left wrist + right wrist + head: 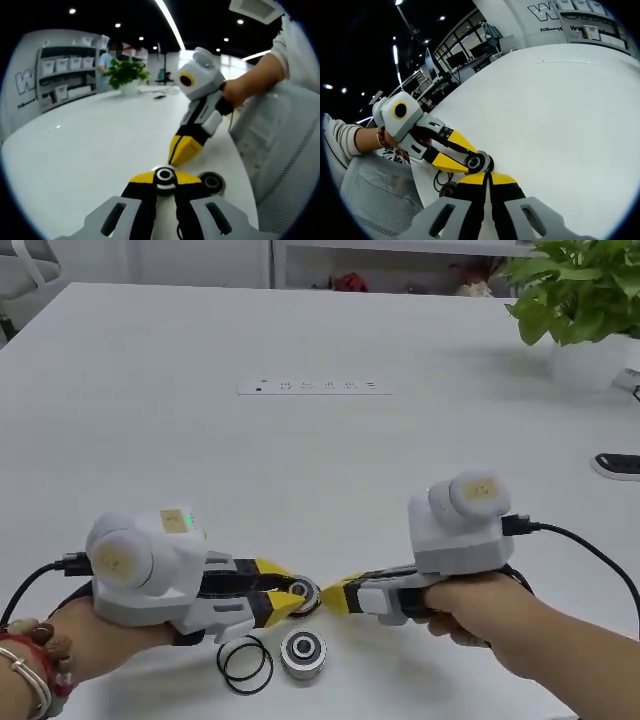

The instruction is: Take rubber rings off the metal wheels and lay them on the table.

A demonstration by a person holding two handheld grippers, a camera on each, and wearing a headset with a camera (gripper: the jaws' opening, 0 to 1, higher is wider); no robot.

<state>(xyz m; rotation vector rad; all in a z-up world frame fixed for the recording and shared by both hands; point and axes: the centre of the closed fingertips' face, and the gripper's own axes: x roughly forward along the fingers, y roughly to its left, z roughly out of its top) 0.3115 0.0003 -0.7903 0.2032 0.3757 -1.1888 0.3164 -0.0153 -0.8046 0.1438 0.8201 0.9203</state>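
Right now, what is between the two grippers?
A metal wheel. The left gripper clamps it in its jaws, and the right gripper, jaws shut, points at it from the other side. The head view shows this.

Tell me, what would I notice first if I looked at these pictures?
First you'd spot two yellow-tipped grippers meeting nose to nose at the near edge of the white table. The left gripper clamps a small metal wheel, and the right gripper pokes its closed tips against it. Right beside them, nearer the person, lie black rubber rings and a second wheel.
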